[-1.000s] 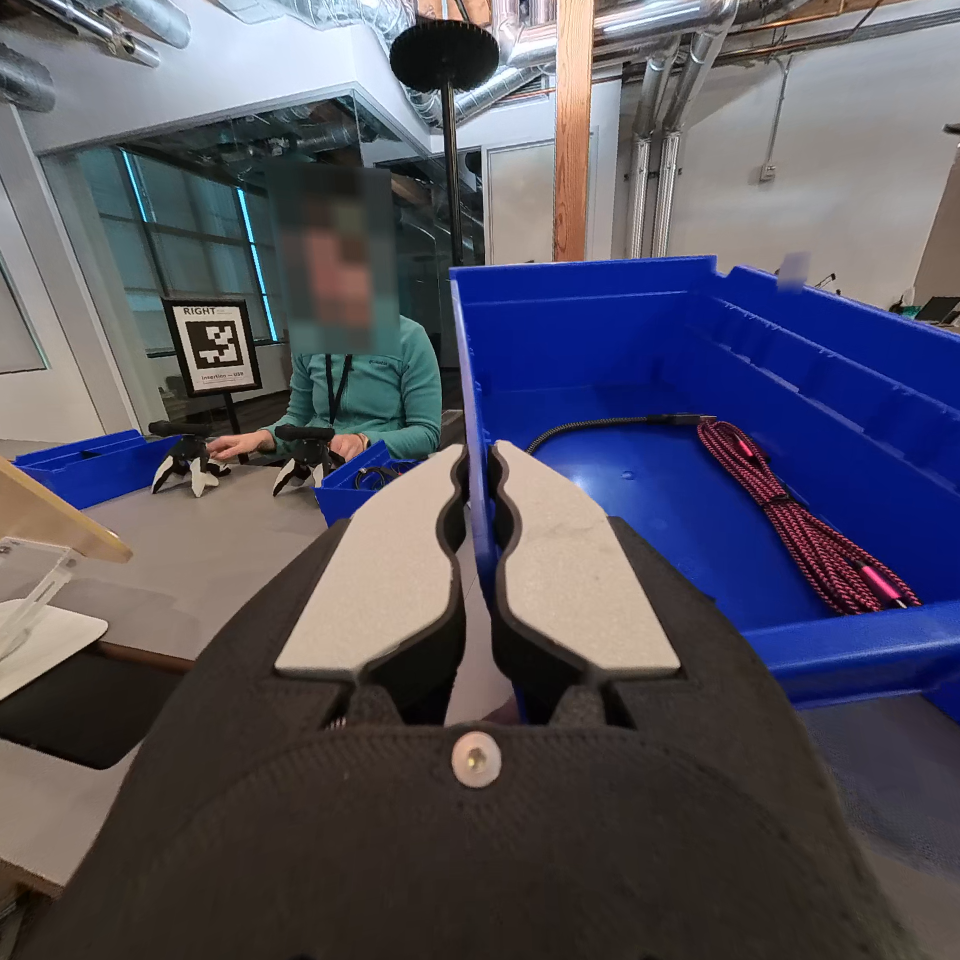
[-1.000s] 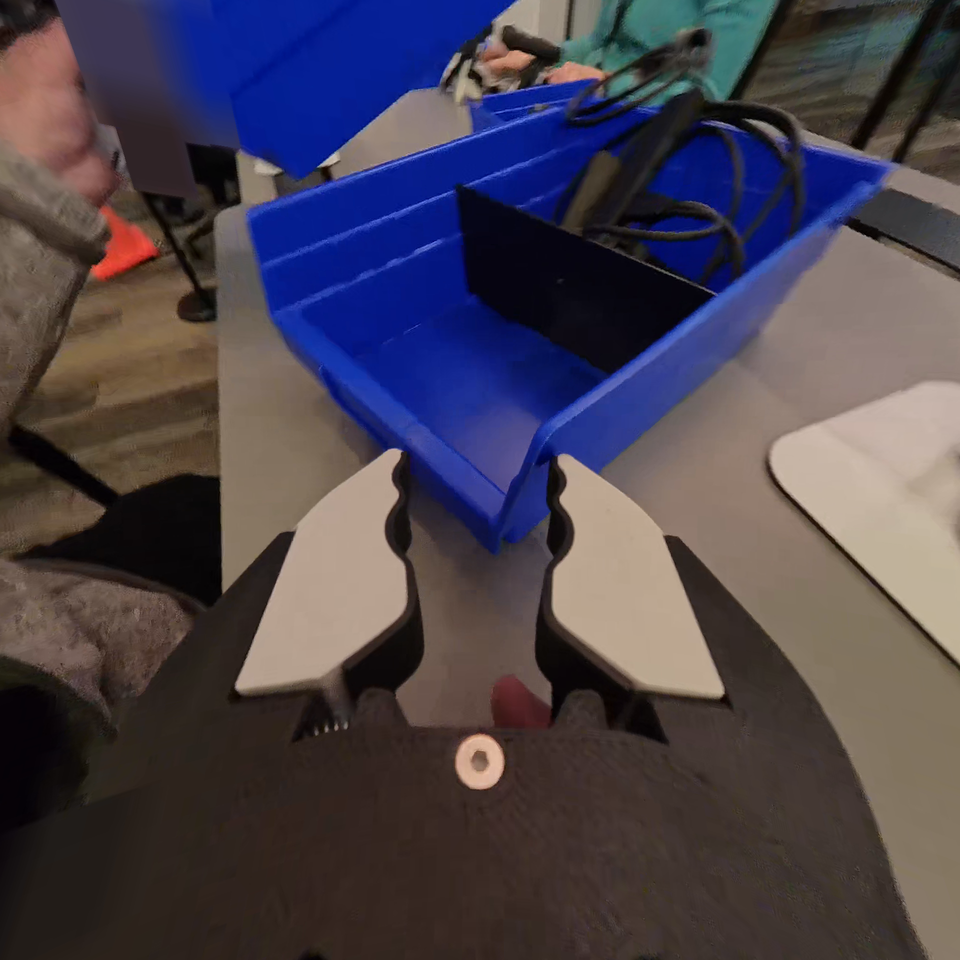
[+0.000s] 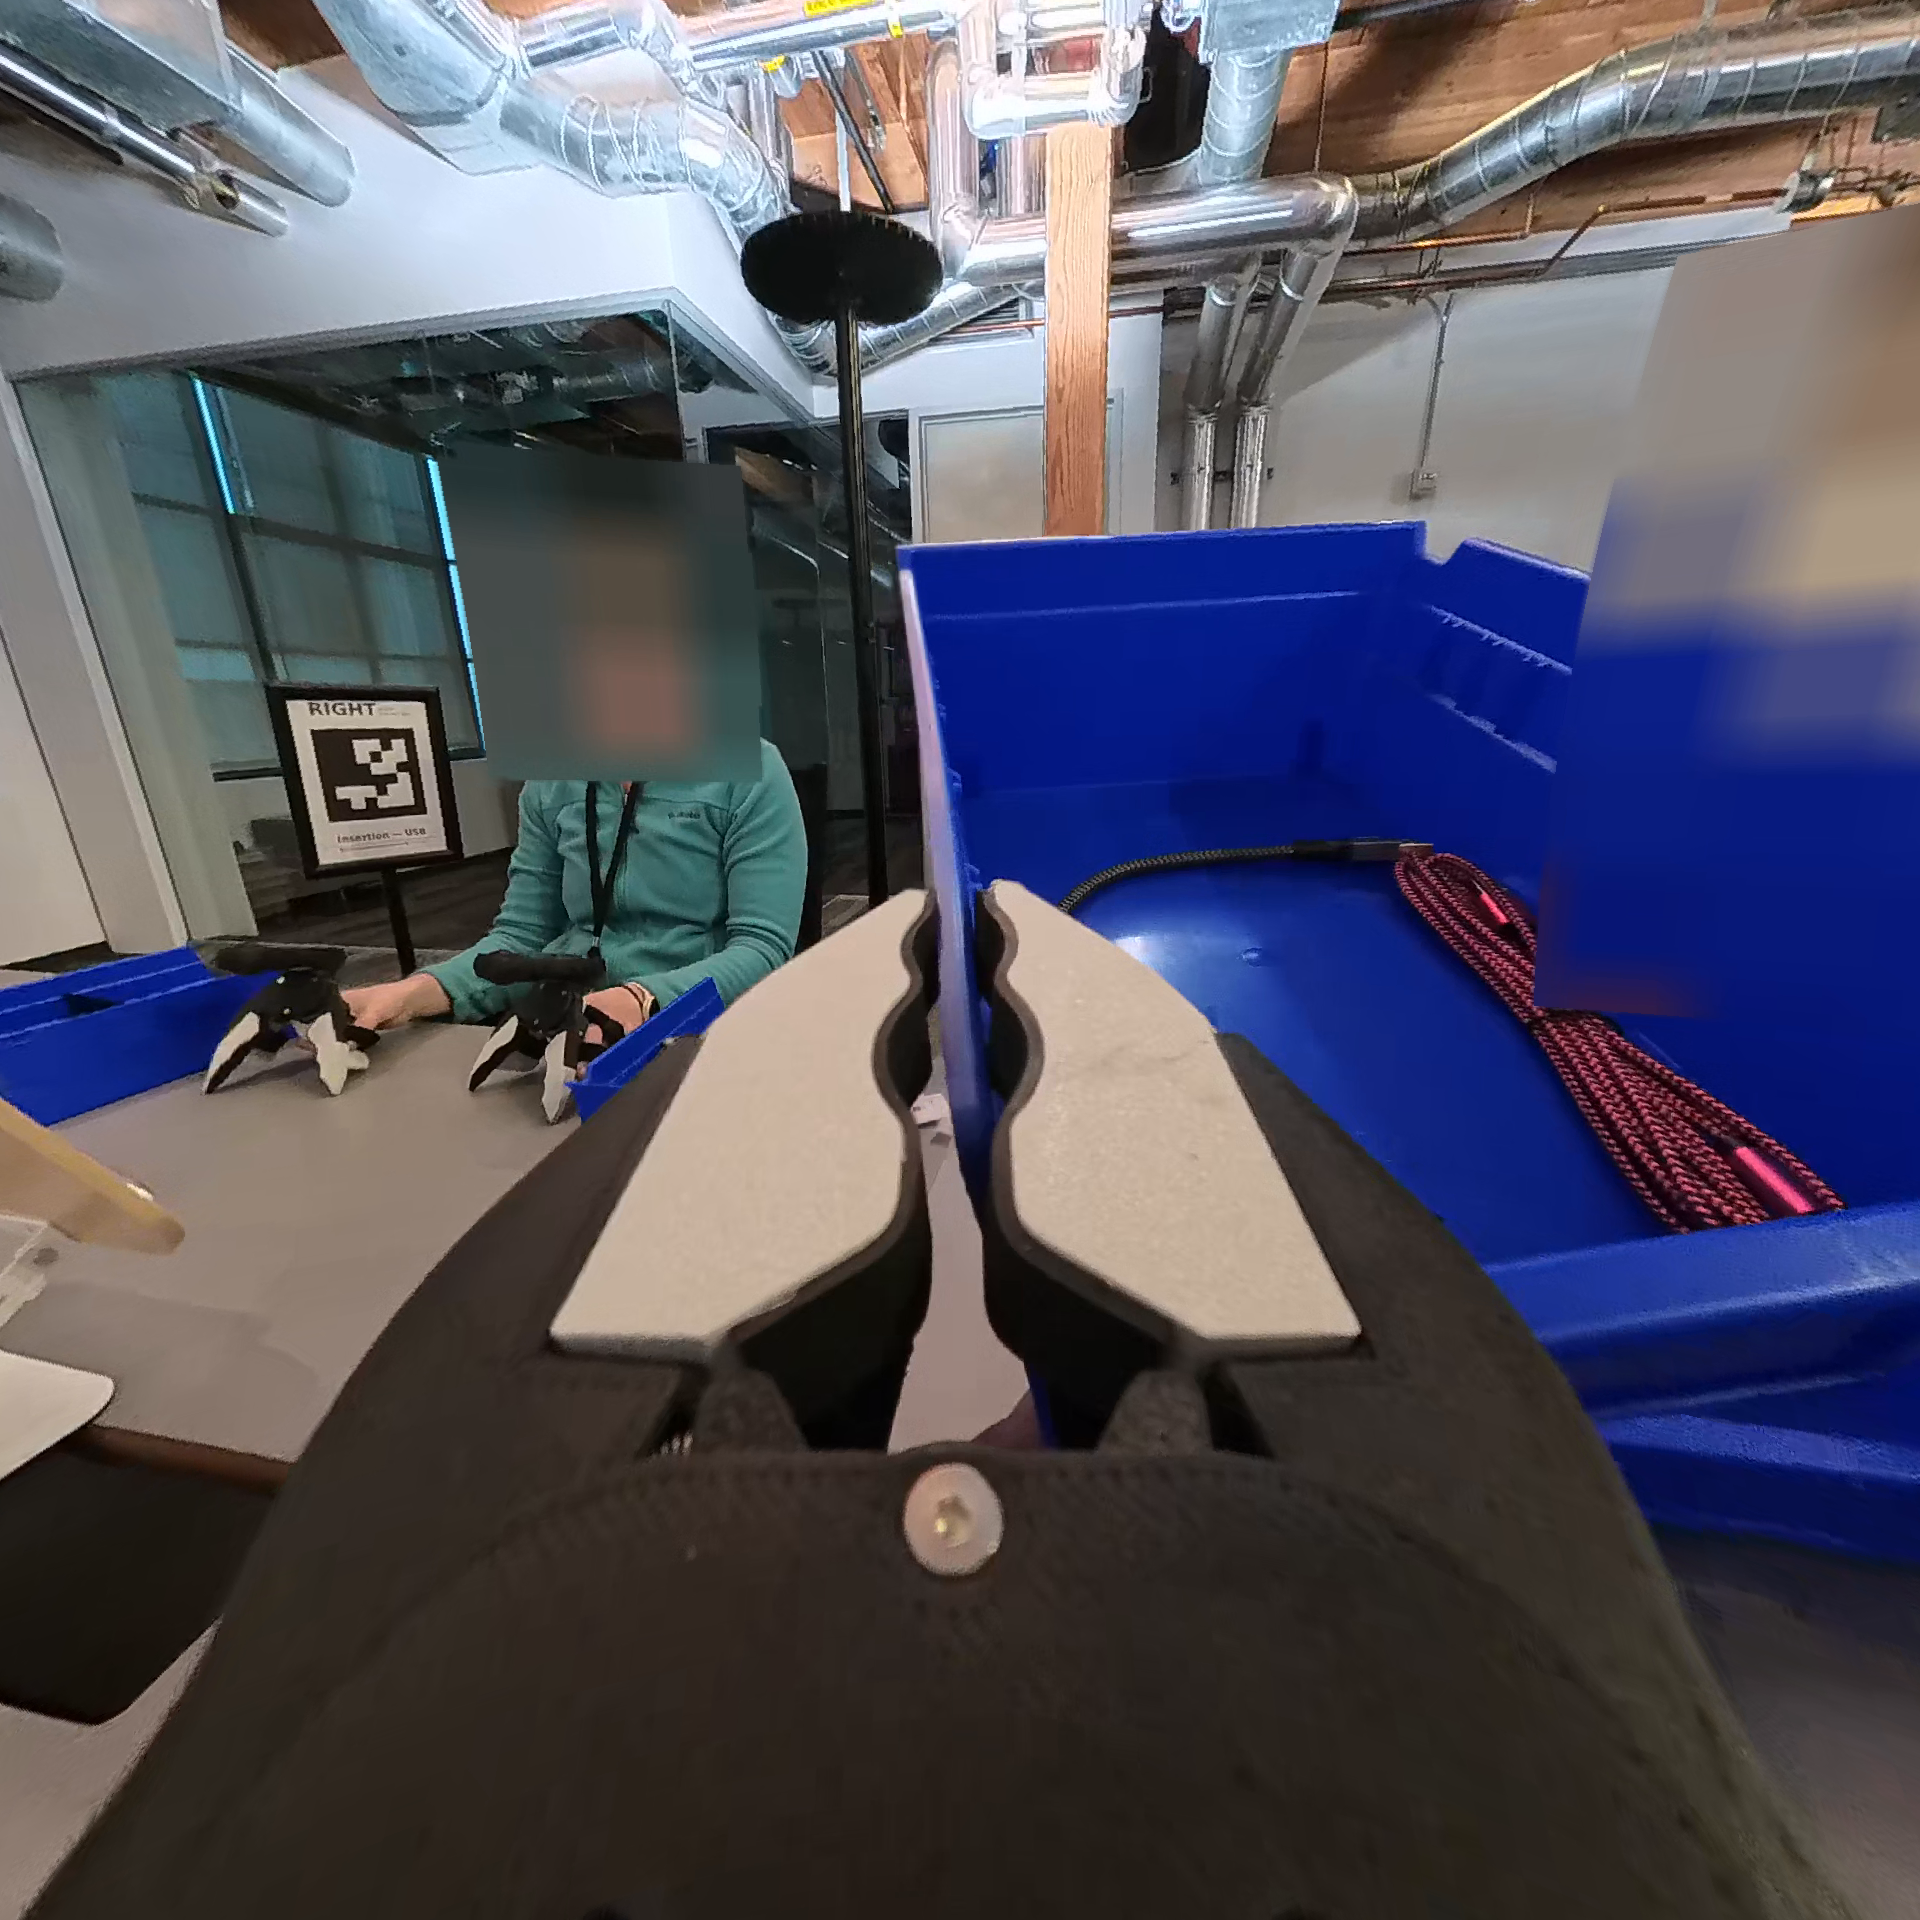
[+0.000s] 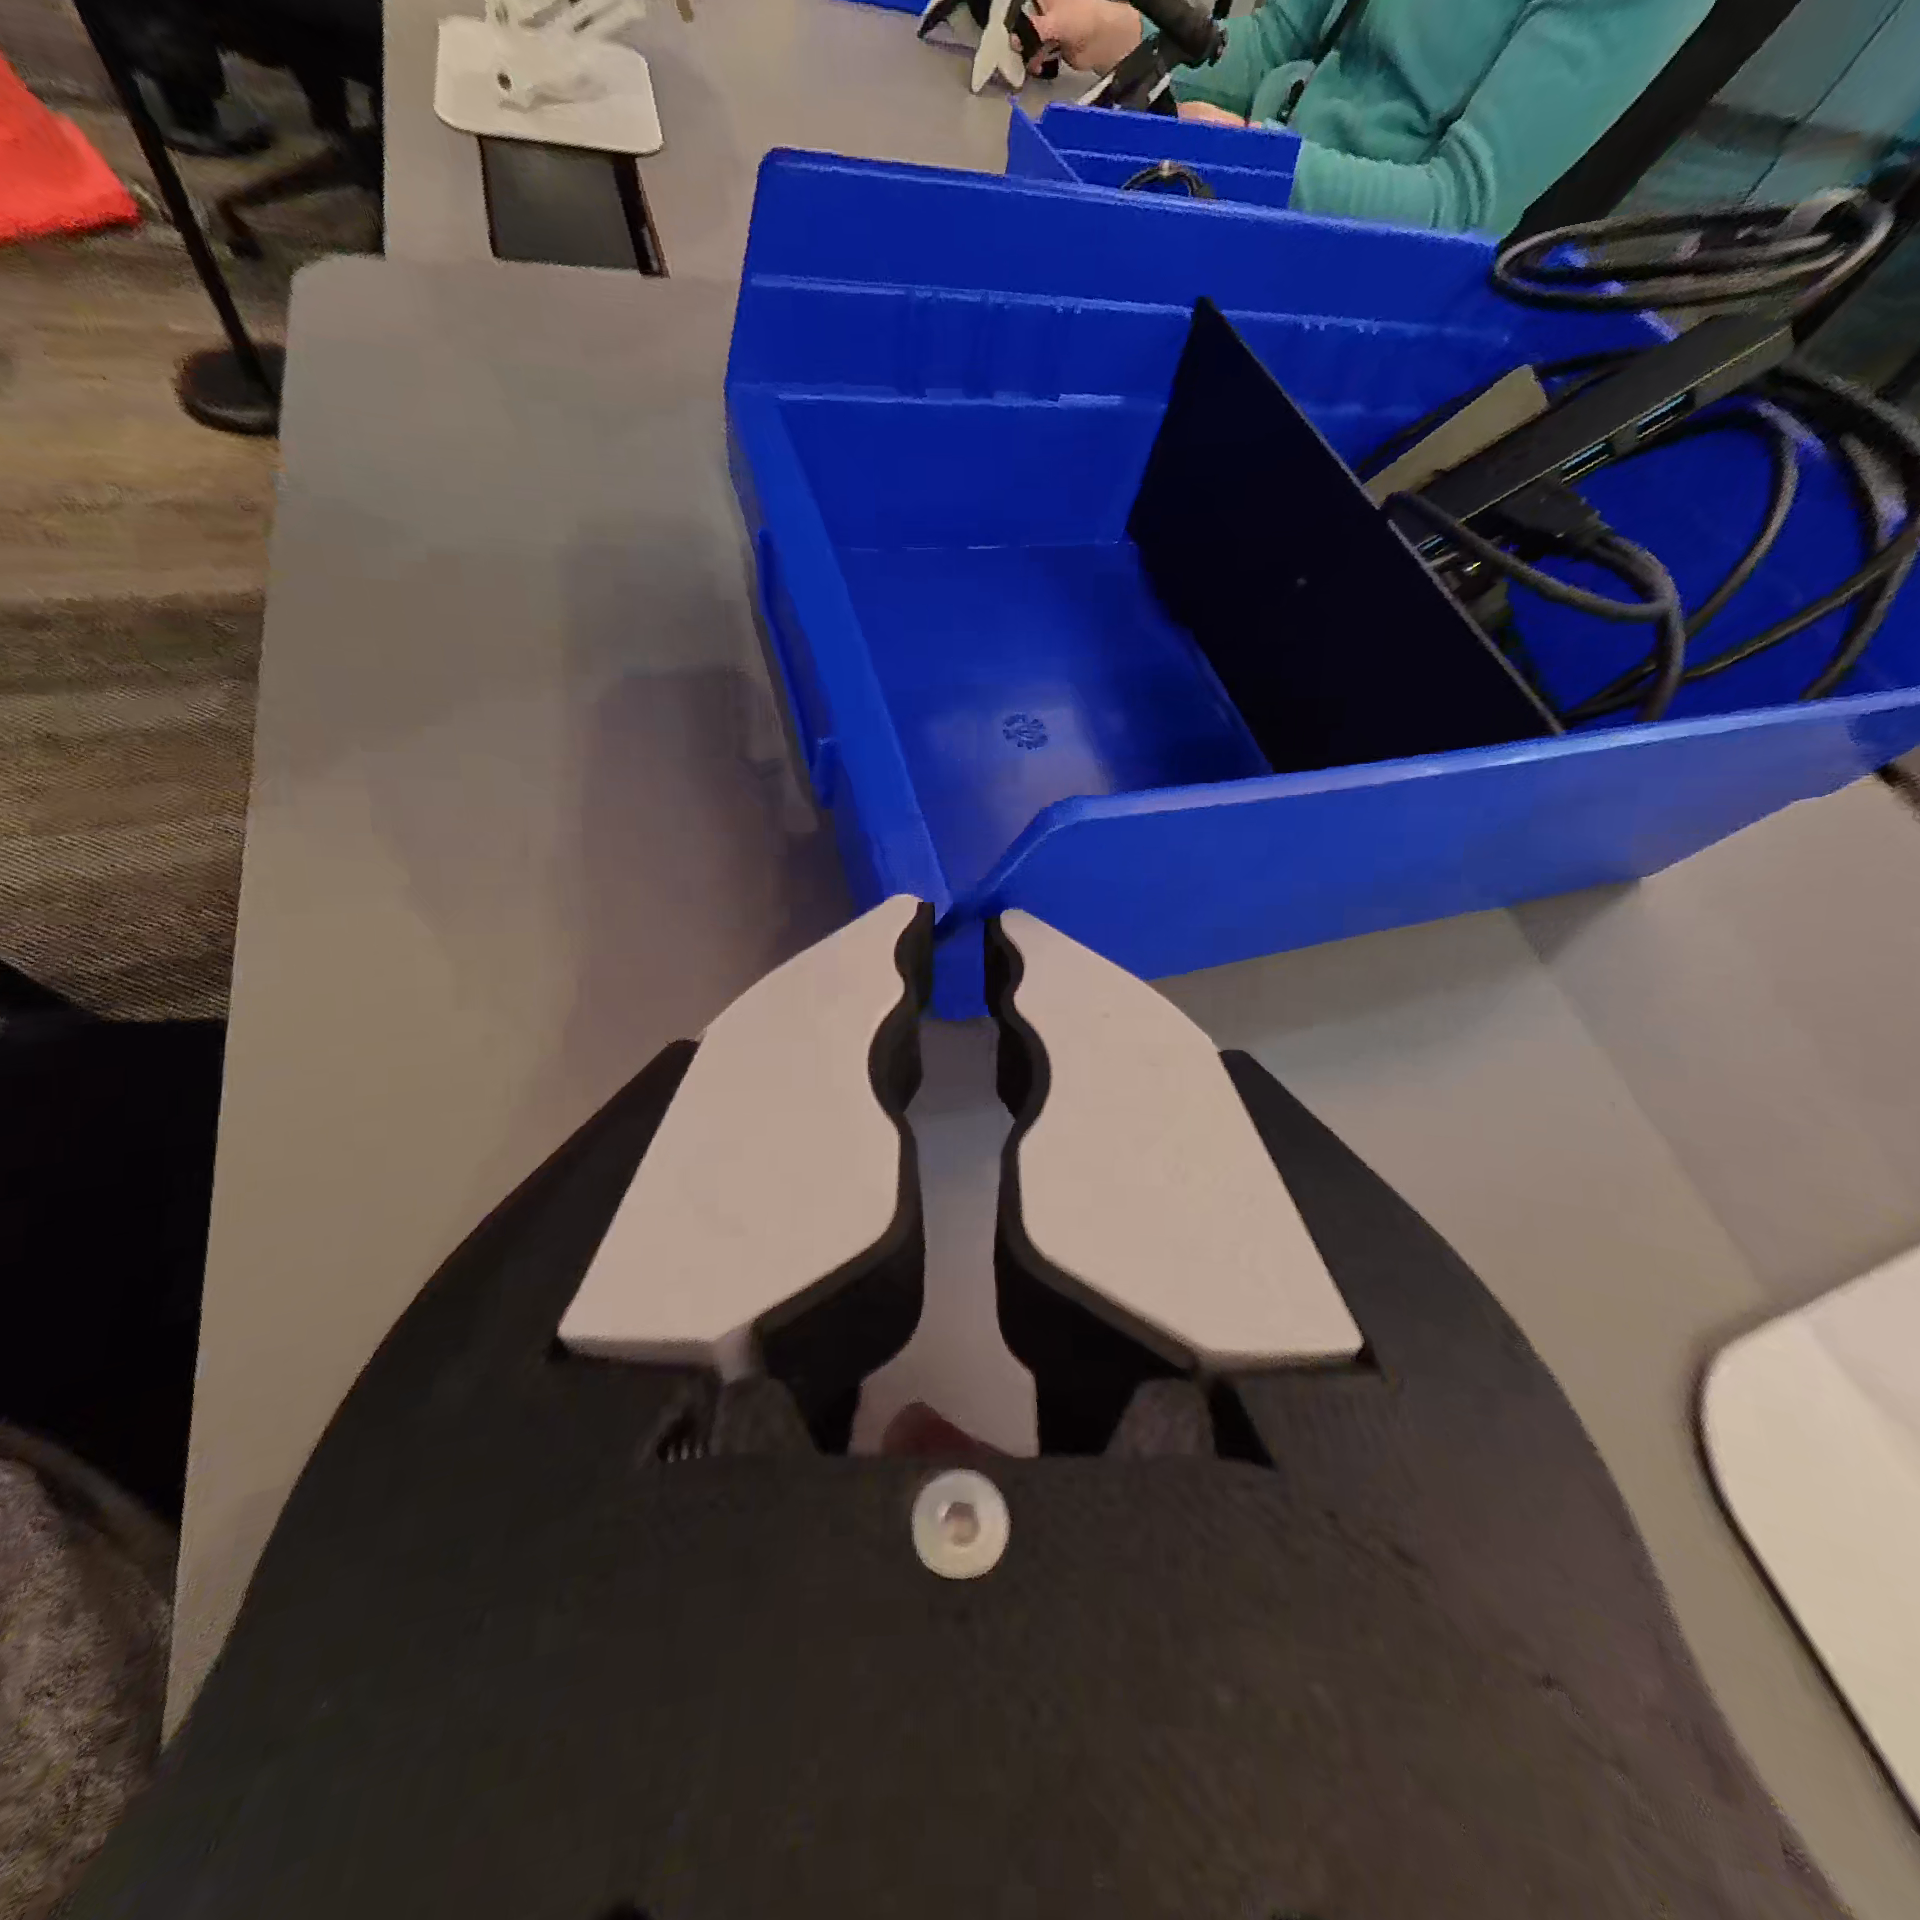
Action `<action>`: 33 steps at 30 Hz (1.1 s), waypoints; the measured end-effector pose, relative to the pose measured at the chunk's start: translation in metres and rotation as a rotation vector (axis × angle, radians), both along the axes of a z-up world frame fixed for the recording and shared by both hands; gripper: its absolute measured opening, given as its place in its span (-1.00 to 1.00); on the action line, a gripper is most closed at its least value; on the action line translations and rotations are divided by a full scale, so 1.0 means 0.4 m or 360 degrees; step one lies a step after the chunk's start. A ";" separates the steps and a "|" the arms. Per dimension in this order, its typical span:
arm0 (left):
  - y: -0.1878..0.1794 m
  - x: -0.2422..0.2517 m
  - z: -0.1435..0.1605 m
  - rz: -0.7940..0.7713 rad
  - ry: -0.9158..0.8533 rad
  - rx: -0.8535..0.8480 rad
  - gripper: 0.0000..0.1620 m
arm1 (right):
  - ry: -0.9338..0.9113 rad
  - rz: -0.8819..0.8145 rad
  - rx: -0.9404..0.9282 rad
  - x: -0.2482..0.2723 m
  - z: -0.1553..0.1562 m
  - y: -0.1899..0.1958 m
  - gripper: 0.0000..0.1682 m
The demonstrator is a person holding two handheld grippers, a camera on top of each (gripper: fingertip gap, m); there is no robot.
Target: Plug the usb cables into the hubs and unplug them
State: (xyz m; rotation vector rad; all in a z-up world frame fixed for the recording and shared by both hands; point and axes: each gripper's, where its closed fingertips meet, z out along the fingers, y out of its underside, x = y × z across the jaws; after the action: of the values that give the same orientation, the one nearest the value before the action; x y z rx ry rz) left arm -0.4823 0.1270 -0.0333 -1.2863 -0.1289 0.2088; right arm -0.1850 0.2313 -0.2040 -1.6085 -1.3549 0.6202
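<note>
Gripping a blue bin with each claw.
My left gripper (image 3: 956, 997) pinches the cable bin's wall (image 3: 940, 831), red braided cable (image 3: 1621, 1081) inside; my right gripper (image 4: 956, 966) clamps the divided bin's corner (image 4: 961, 971), hubs (image 4: 1590, 436) behind its black divider (image 4: 1309, 582).

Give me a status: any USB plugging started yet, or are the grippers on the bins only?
Nothing plugged by these grippers yet. In hand: left gripper shut on the wall of the cable bin; right gripper shut on the corner of the hub bin. Left: red braided cable lies coiled; hubs sit behind the divider, untouched.
</note>
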 end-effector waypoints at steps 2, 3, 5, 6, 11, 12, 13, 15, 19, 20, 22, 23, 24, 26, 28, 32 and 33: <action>0.002 0.025 0.016 -0.0035 0.0004 0.0016 -0.94 | 0.0062 -0.0002 -0.0043 -0.005 0.022 0.010 -0.81; 0.005 0.043 0.023 -0.0060 0.0009 0.0020 -0.94 | 0.0109 -0.0005 -0.0040 0.002 0.042 0.011 -0.79; 0.014 0.084 0.037 -0.0112 0.0036 0.0024 -0.93 | 0.0187 -0.0021 -0.0067 0.030 0.082 0.008 -0.71; 0.020 0.107 0.043 -0.0139 0.0053 0.0025 -0.93 | 0.0243 -0.0023 -0.0086 0.049 0.107 0.004 -0.70; 0.061 0.254 0.085 -0.0372 0.0021 0.0059 -0.94 | 0.0505 -0.0039 -0.0169 0.174 0.236 -0.026 -0.65; 0.069 0.288 0.097 -0.0428 0.0018 0.0052 -0.94 | 0.0551 -0.0033 -0.0206 0.201 0.256 -0.037 -0.65; 0.074 0.324 0.111 -0.0485 0.0031 0.0051 -0.93 | 0.0588 -0.0027 -0.0233 0.228 0.274 -0.048 -0.64; 0.084 0.402 0.139 -0.0613 0.0064 0.0054 -0.94 | 0.0637 -0.0042 -0.0214 0.292 0.305 -0.067 -0.63; 0.106 0.579 0.181 -0.0901 0.0090 0.0058 -0.94 | 0.0748 -0.0167 -0.0169 0.475 0.364 -0.085 -0.67; 0.115 0.627 0.184 -0.0977 0.0092 0.0042 -0.94 | 0.0758 -0.0220 -0.0155 0.534 0.373 -0.083 -0.68; 0.137 0.730 0.180 -0.1130 0.0100 0.0008 -0.94 | 0.0741 -0.0361 -0.0151 0.667 0.377 -0.074 -0.68; 0.149 0.788 0.172 -0.1208 0.0106 -0.0017 -0.93 | 0.0752 -0.0441 -0.0143 0.739 0.383 -0.071 -0.68; 0.162 0.846 0.160 -0.1277 0.0115 -0.0040 -0.94 | 0.0781 -0.0536 -0.0116 0.815 0.393 -0.068 -0.69; 0.190 0.965 0.123 -0.1419 0.0123 -0.0108 -0.94 | 0.0810 -0.0736 -0.0054 0.966 0.404 -0.068 -0.71; 0.221 1.082 0.073 -0.1537 0.0124 -0.0184 -0.94 | 0.0801 -0.0946 0.0003 1.104 0.404 -0.075 -0.71; 0.279 1.299 -0.053 -0.1709 0.0114 -0.0347 -0.94 | 0.0792 -0.1216 0.0022 1.291 0.378 -0.112 -0.70; 0.289 1.345 -0.084 -0.1726 0.0132 -0.0380 -0.94 | 0.0797 -0.1248 0.0012 1.317 0.369 -0.122 -0.70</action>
State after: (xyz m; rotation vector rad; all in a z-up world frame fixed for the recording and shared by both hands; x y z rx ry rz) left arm 0.0556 0.2428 -0.0668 -1.4149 0.6775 -0.6695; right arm 0.3418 0.1827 -0.0564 -1.6628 -0.3085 0.4739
